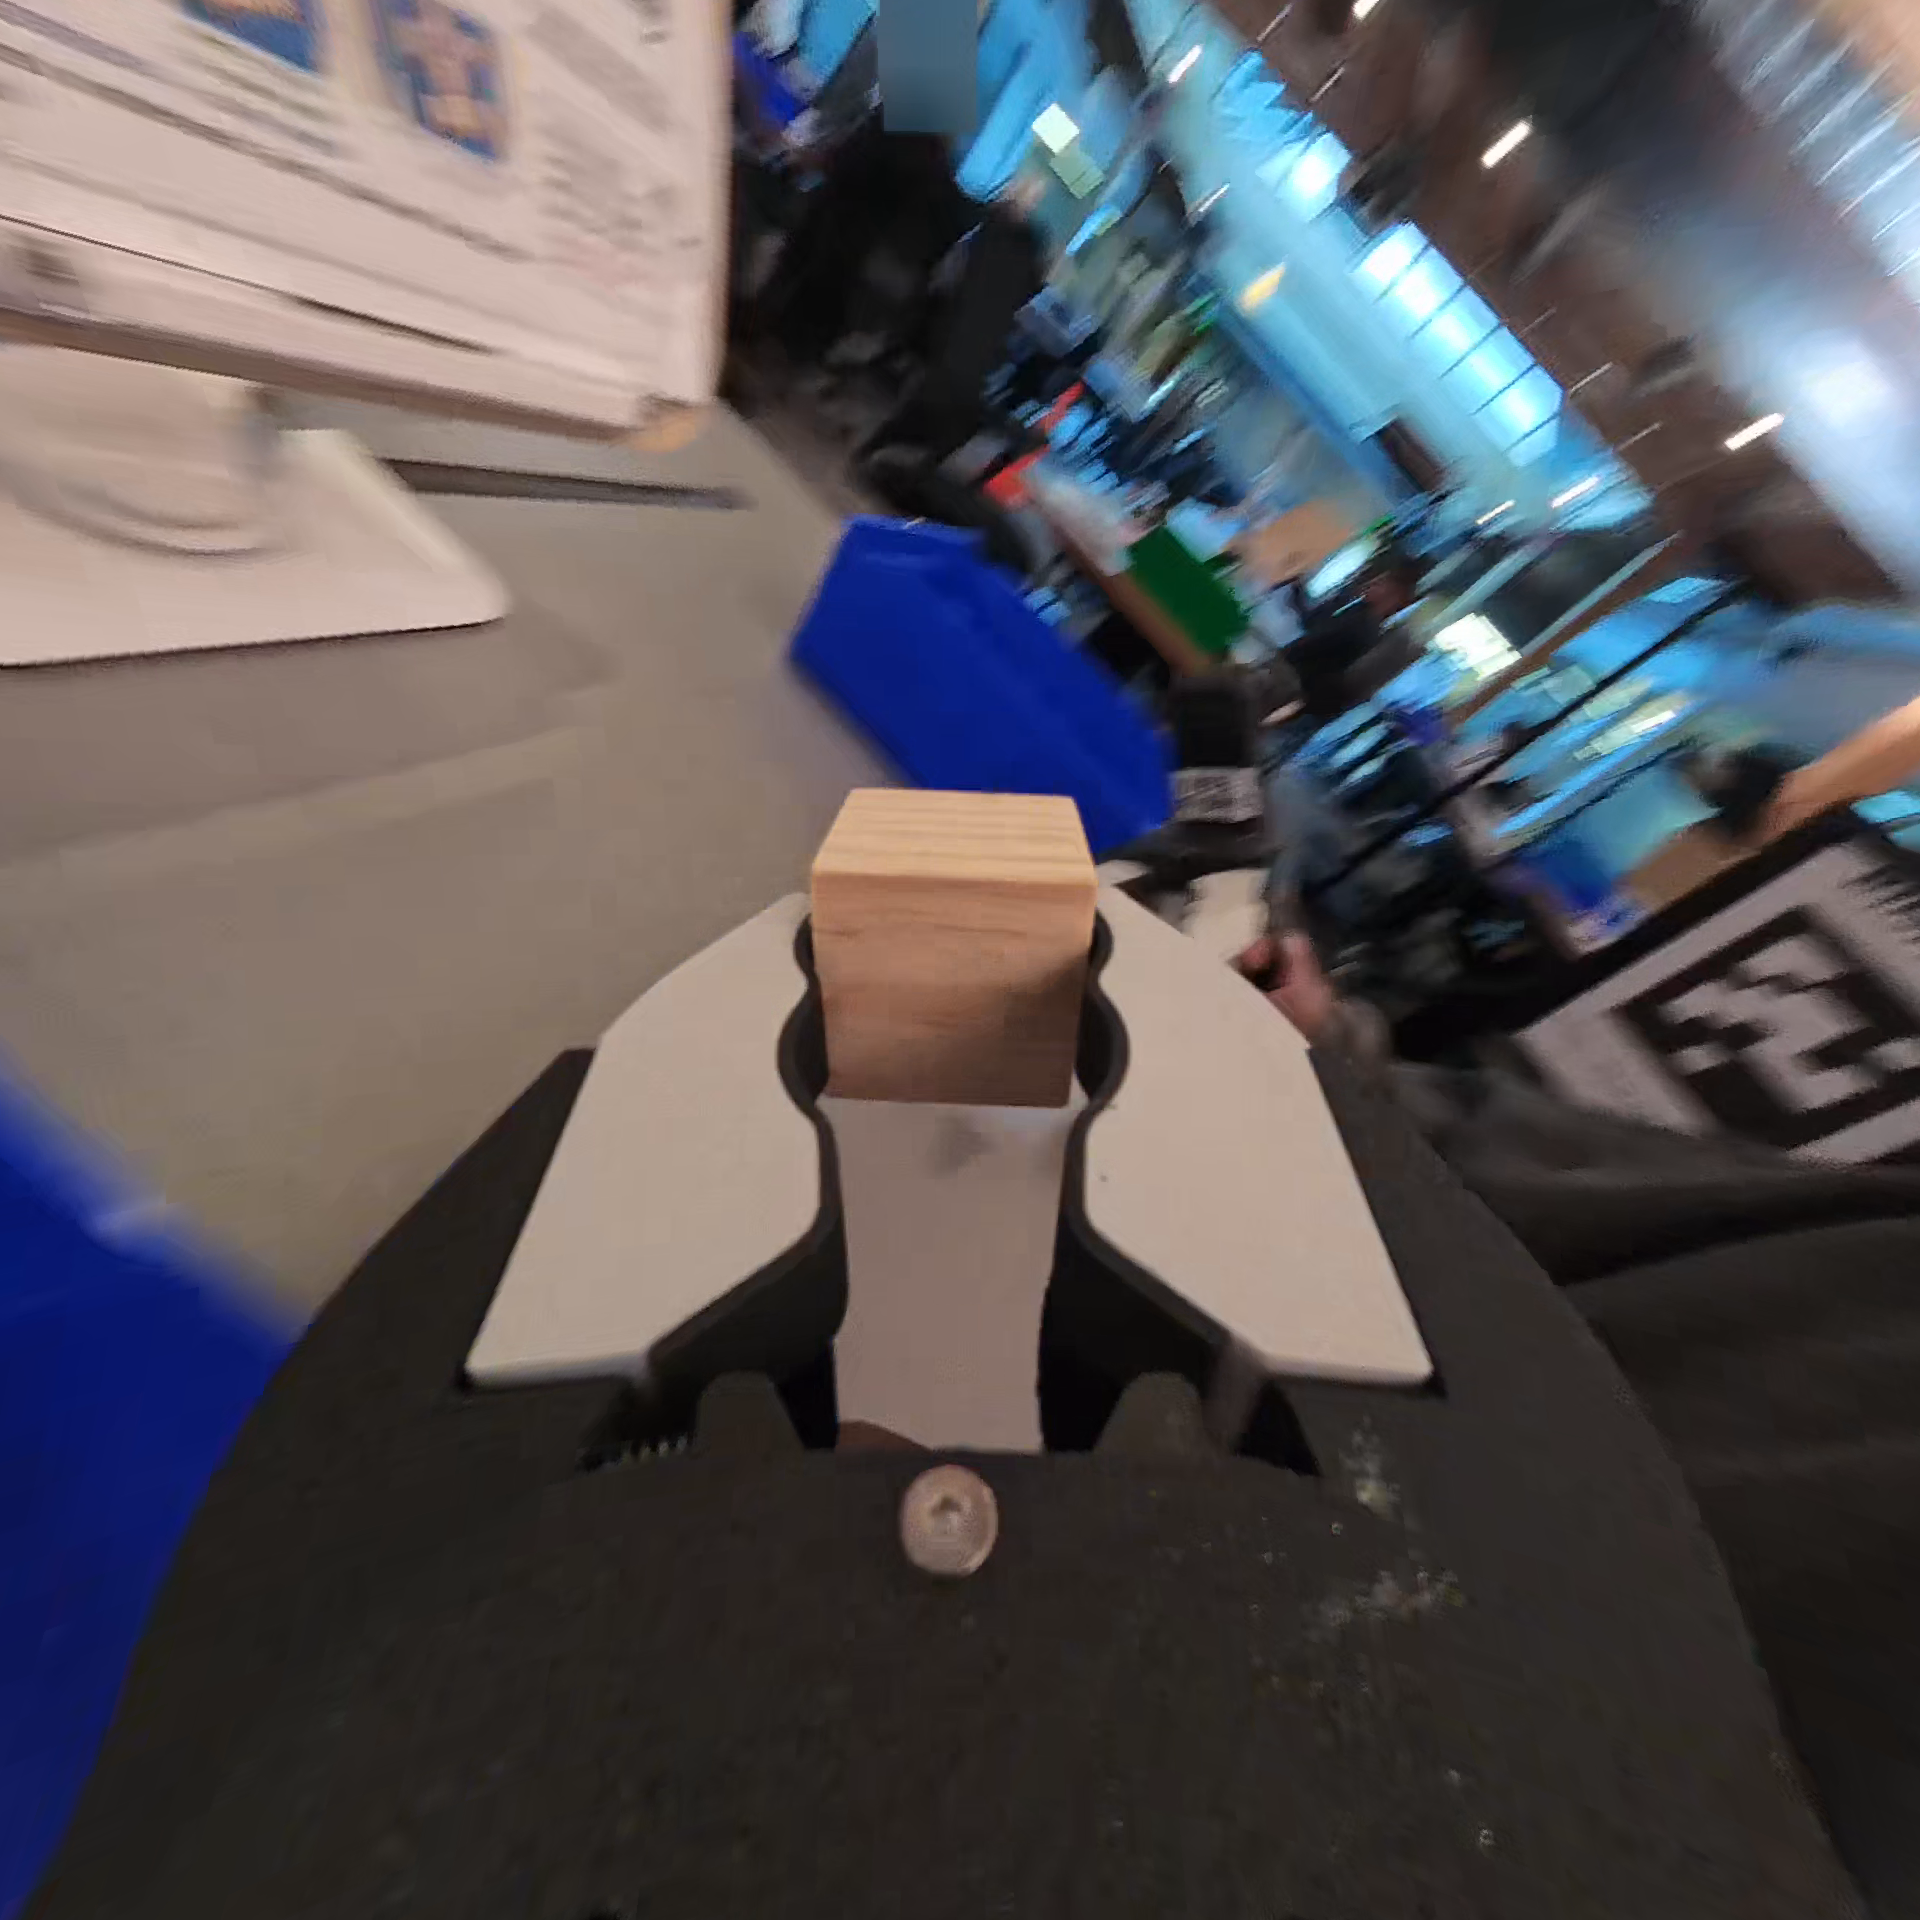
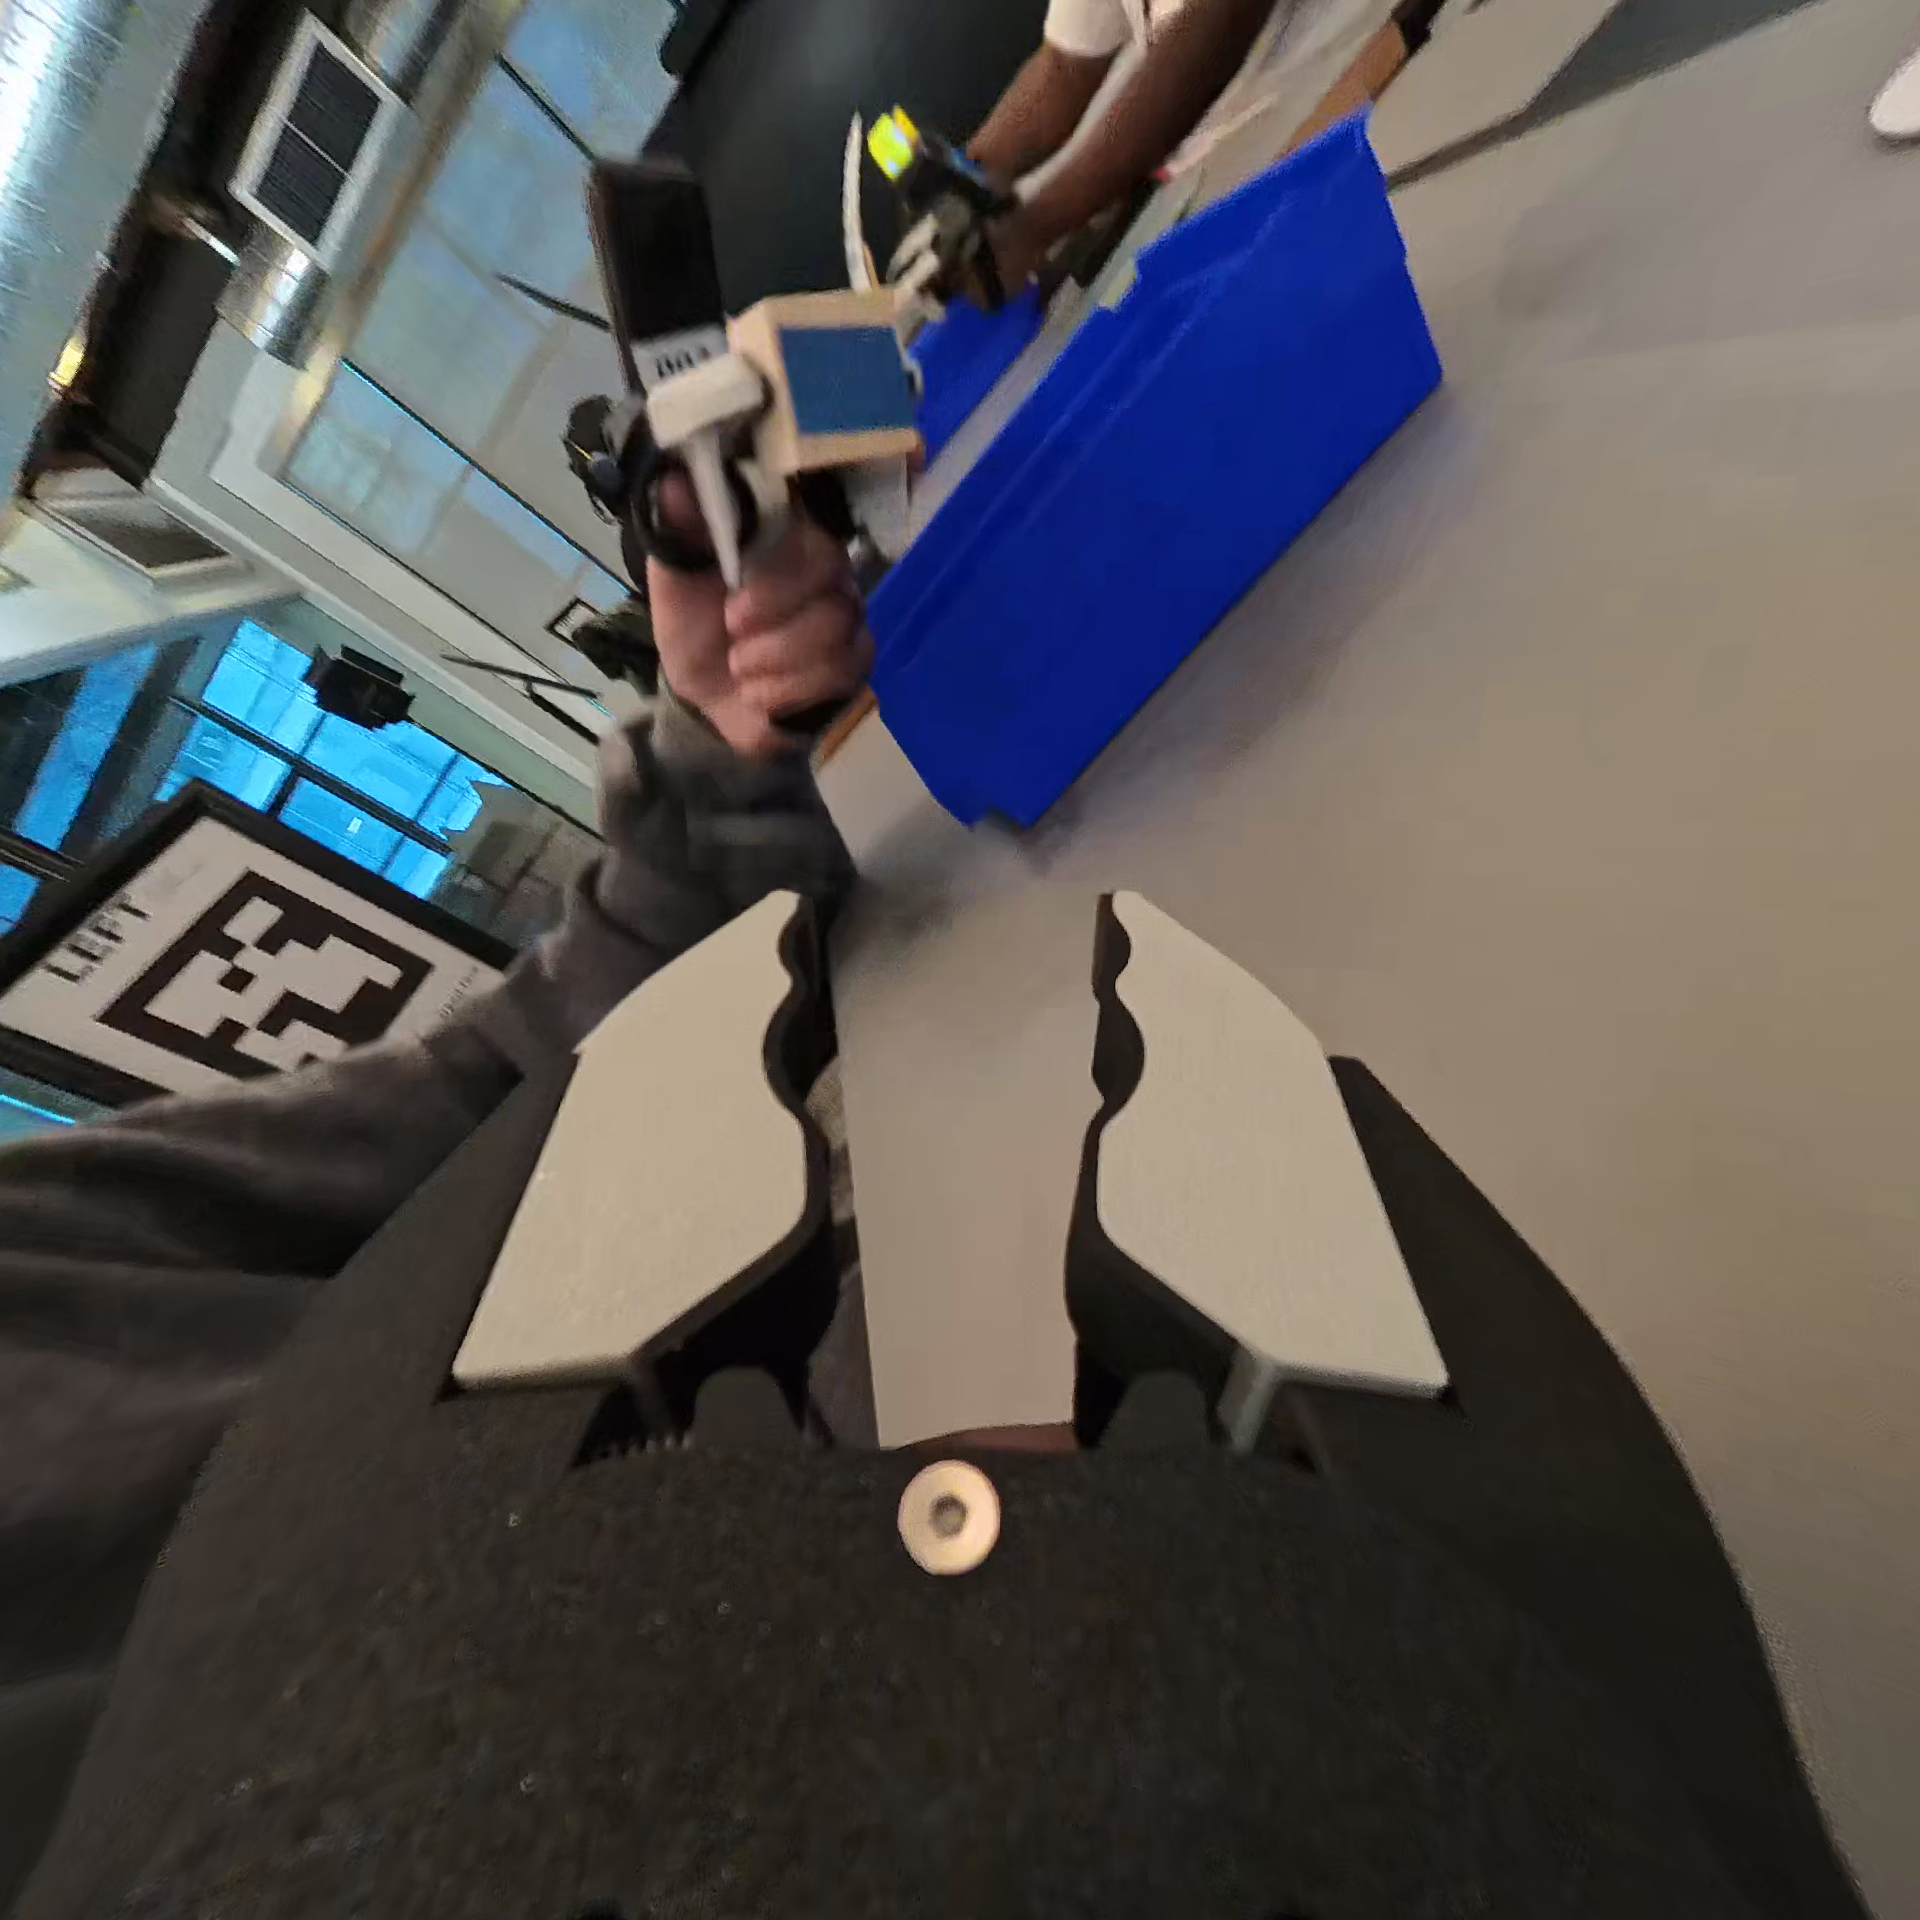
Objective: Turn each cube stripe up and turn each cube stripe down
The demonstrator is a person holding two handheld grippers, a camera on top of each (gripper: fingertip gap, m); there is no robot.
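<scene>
The pale wooden cube point(image 1: 951, 951) showed fine grain and a matt finish. The blue plastic bin point(image 2: 1164, 520) looked smooth and slightly glossy, the grey tabletop point(image 2: 1558, 831) smooth and matt.

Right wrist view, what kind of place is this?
Probably a big indoor lab or demo hall: grey table, blue bin, another person working across it, tall windows behind.

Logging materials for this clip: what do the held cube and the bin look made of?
Cube: bare, unfinished pale wood, grain lines visible; the right wrist view shows a matte blue patch on one face, paint or tape. Blue bin: smooth moulded plastic by the look, uniform colour with a slight sheen.
</scene>
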